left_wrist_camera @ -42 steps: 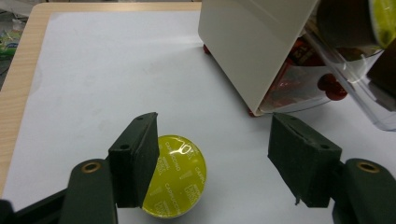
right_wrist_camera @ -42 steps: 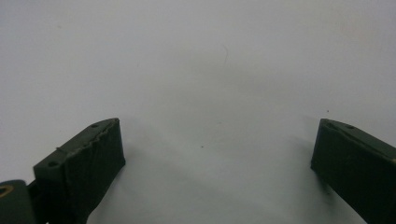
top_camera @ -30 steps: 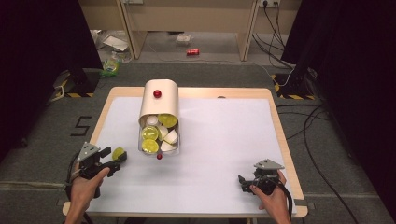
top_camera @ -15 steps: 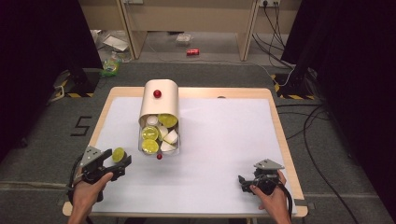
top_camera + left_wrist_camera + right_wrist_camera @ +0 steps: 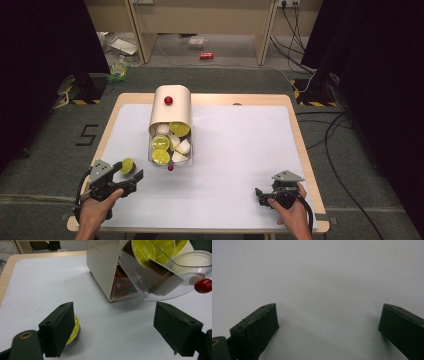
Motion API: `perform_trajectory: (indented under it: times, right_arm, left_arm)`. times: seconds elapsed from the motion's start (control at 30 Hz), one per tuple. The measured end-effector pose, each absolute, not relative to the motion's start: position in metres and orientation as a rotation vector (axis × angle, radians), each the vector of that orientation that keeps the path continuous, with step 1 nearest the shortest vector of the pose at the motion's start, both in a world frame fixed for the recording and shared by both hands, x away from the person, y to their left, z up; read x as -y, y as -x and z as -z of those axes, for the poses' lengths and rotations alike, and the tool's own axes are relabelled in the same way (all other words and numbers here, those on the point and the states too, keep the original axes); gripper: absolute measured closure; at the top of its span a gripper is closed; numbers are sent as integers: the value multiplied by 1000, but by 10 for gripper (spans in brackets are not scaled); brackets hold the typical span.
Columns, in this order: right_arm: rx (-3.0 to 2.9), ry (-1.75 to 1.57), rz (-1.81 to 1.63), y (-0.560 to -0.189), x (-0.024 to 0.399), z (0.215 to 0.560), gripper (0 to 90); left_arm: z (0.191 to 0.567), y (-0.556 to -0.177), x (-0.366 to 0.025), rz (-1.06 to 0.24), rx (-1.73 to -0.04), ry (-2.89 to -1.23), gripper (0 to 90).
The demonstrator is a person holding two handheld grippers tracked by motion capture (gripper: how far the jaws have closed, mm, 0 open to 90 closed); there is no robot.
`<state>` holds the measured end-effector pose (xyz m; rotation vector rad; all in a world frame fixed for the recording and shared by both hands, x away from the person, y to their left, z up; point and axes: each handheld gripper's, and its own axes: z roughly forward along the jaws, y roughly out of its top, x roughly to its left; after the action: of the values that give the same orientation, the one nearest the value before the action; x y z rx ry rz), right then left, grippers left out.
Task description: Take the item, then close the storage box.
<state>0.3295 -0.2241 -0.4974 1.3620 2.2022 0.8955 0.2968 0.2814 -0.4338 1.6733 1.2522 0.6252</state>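
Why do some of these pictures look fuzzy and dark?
In the right gripper view the black tongs are blurry and the white table cover looks grey and dim. In the left gripper view the clear lid has shiny glare. The high view is sharp, with dark sides.

From my station I see the left gripper (image 5: 131, 172) as a black body with a grey three-cornered plate on top and a black cable looping by the wrist; its two jaws are thick, blocky black pads, each with a small round screw hole, one on a rounded arm with a brass-ringed hole. The right gripper (image 5: 260, 194) matches it: black body, grey plate, dark pads with chipped edges.
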Motion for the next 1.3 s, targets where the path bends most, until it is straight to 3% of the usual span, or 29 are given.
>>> perform_trajectory:
  times: [1.3]
  right_arm:
    - [-2202, -1362, -895, -329, 224, 497, 26]
  left_arm:
    - [425, -302, -254, -632, -1162, -1681, 171]
